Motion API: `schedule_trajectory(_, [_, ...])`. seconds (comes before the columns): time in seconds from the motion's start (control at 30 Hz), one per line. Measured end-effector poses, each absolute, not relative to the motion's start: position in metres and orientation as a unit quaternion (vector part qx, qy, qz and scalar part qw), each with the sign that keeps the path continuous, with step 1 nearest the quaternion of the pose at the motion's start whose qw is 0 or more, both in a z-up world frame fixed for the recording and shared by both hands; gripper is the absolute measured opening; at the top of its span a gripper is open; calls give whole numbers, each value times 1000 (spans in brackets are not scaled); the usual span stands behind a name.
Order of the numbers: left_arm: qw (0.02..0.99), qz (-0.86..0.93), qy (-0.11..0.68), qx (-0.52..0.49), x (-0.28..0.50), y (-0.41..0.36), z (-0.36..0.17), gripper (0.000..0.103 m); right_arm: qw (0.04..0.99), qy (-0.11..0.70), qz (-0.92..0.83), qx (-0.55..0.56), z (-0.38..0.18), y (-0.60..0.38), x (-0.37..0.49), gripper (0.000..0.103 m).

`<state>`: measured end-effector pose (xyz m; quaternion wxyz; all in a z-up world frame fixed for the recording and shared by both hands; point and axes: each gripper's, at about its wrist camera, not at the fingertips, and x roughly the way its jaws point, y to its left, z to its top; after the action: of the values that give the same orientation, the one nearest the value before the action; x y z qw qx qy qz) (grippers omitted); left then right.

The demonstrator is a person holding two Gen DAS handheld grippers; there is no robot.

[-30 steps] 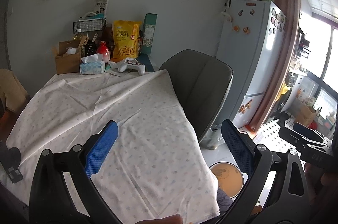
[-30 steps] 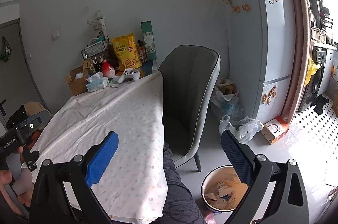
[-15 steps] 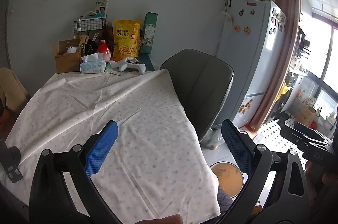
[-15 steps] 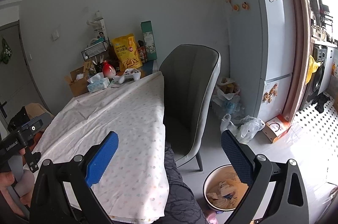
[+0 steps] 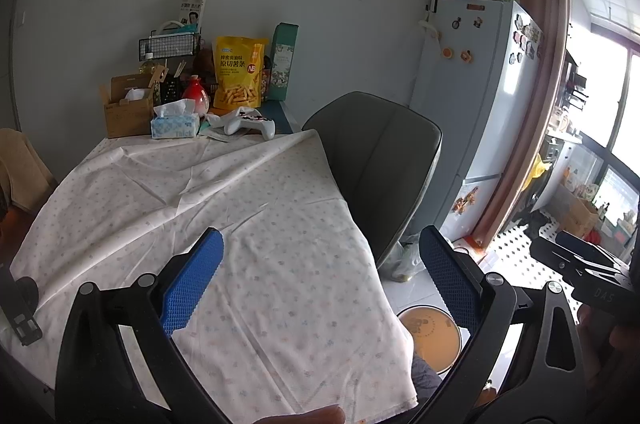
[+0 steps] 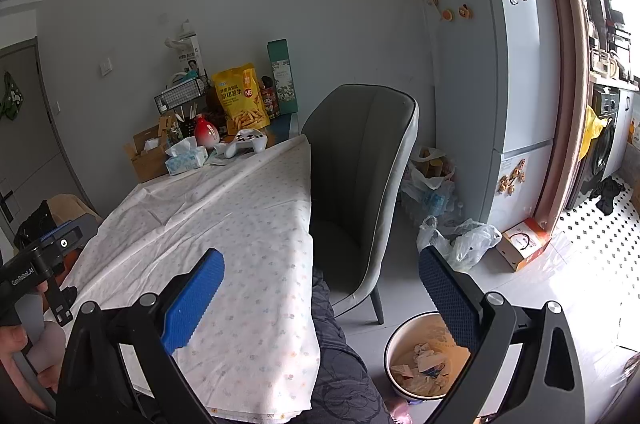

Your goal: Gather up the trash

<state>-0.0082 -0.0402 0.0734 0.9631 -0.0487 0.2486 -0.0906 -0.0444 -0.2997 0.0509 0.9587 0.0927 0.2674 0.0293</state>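
Right wrist | trash bin (image 6: 420,368) below right claw (image 6: 320,300) | jaws apart

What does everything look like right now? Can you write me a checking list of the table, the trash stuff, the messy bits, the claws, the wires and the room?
Surface: table under a dotted white cloth, wrinkled, bare in the middle.
Job's things: bin on the floor by the chair, crumpled trash inside.
Clutter: tissue box, game controller, yellow snack bag, cardboard box at the far edge.
Claws: left claw open, empty; right claw open, empty.
Cables: nothing seen.
Surroundings: grey chair, fridge, plastic bags on the floor.
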Motion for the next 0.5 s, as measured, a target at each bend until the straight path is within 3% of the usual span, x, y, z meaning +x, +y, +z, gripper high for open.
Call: schedule_trajectory(0.5, [963, -92, 249, -47, -11, -43, 70, 97, 958, 269, 28, 93, 50, -301, -44, 95])
